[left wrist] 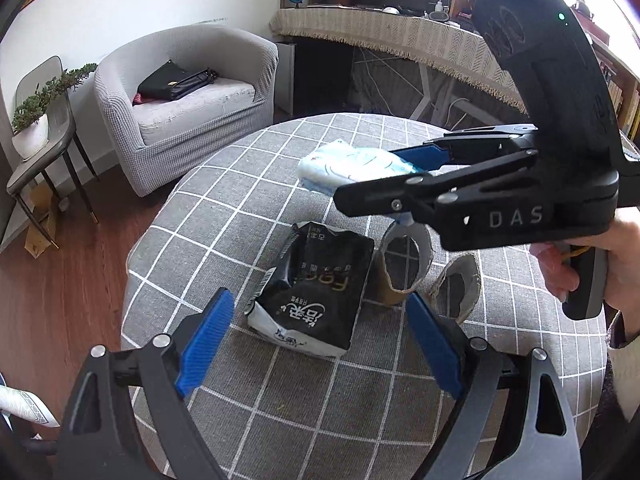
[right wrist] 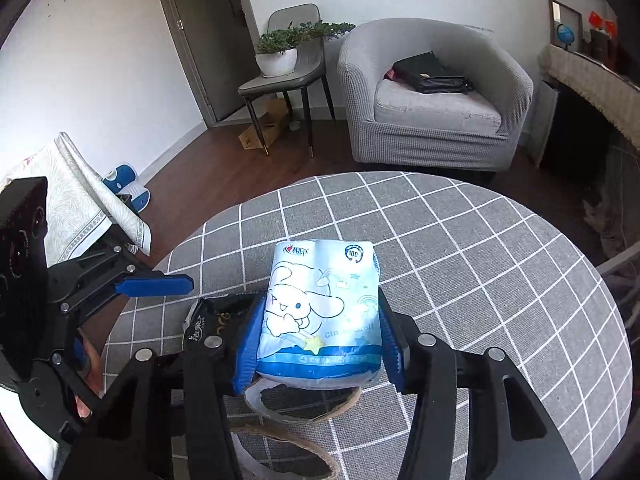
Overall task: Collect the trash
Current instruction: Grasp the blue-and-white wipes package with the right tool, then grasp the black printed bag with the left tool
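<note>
Two grippers work over the round table (left wrist: 248, 208) with its grey checked cloth. Right gripper (right wrist: 318, 340): blue pads clamped on both sides of the light blue tissue pack (right wrist: 320, 308), held above two cardboard tubes (left wrist: 404, 268). Left gripper (left wrist: 320, 340): jaws spread wide and gripping nothing, with the black tissue pack (left wrist: 316, 296) lying on the cloth between and just ahead of its fingers.

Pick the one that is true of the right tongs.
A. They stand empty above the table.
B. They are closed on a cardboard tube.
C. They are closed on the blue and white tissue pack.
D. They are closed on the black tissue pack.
C: in the right wrist view the blue pads of the right tongs press both sides of the blue and white tissue pack.
</note>
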`<state>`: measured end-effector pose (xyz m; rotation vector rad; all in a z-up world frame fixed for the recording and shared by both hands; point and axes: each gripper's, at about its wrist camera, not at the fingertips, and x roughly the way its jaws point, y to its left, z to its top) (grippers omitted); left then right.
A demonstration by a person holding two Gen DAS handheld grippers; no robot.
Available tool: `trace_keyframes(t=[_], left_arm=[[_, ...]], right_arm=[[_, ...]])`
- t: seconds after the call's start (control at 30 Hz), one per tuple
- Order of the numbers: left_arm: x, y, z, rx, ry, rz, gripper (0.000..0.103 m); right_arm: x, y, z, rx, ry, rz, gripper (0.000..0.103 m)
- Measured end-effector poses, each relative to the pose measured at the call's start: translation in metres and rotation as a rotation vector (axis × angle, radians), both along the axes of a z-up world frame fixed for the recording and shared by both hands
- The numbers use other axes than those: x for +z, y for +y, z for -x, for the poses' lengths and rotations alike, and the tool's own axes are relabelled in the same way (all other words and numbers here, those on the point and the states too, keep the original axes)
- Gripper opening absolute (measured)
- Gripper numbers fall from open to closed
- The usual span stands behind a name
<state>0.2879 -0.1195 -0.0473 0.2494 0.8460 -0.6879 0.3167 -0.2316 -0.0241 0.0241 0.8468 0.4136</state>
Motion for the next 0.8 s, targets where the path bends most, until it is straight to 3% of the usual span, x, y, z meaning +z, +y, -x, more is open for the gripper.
trace_keyframes(t=[0.33, 0.53, 0.67, 0.8], left_arm=[[-0.010, -0.004, -0.018, 0.002, 0.039, -0.028, 0.082], [-0.012, -0.012, -0.016, -0.020, 0.018, -0.049, 0.080], [-0.010, -0.011, -0.015, -0.005, 0.001, -0.055, 0.064], [-0.010, -0.010, -0.010, -0.004, -0.004, -0.056, 0.060]], right_arm=[[0.005, -0.022, -0.004, -0.018, -0.018, -0.032, 0.052], [0.004, -0.021, -0.003, -0.013, -0.016, -0.032, 0.052], [0.005, -0.023, -0.003, -0.023, -0.012, -0.030, 0.052], [0.006, -0.023, -0.001, -0.031, -0.010, -0.028, 0.052]])
